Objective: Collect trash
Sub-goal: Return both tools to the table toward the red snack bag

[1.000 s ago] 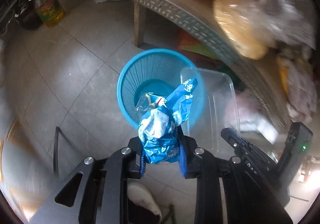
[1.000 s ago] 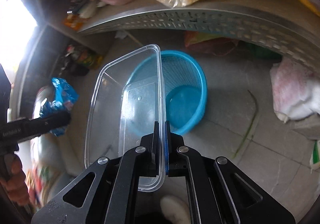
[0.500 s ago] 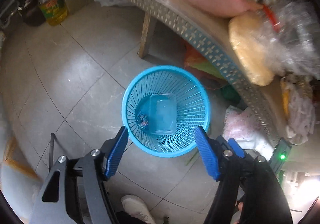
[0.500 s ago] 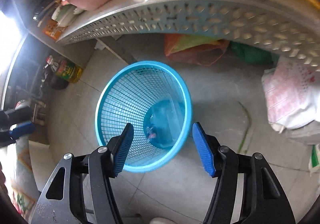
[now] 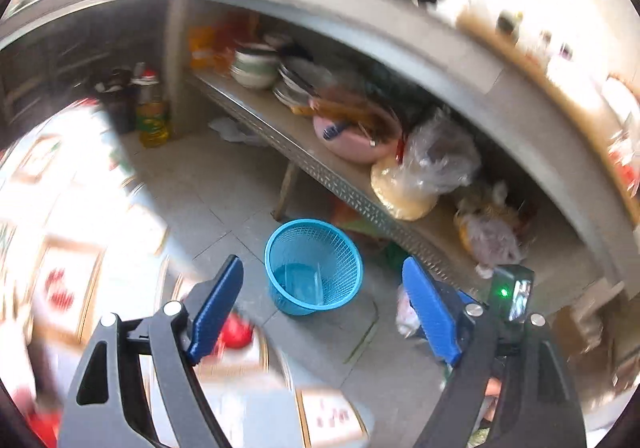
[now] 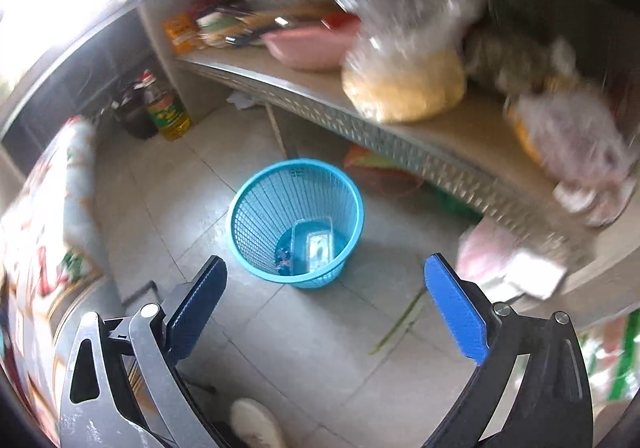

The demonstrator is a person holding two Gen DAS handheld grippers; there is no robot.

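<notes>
**Trash dropped in bin, both tools released and pulled back**

Trash is now in the blue bin (image 6: 295, 221). One second ago a blue snack wrapper was clamped in the left tool (image 5: 322, 306) and a clear plastic container in the right tool (image 6: 325, 302); both were held over the bin. Both items have since been let go and are seen at the bin's bottom.

- Left tool: jaws wide and opening, nothing between them.
- Right tool: jaws wide and opening, nothing between them.
- Both views have been raised and backed off; the bin appears smaller and further below than half a second ago.

Meaning for the task: this pair of items can be judged as collected. Further trash would have to be located next; none is clearly identified in these blurred views.

Look of the trash:
- Clear container (image 6: 314, 246): lying flat on the bin floor, open side up, light reflected off it.
- Wrapper (image 6: 285, 258): small crumpled blue scrap, just beside the container, near the bin wall.

Bin stands upright on the tiled floor (image 6: 320, 340), beside the perforated metal shelf (image 6: 404, 147).
</notes>
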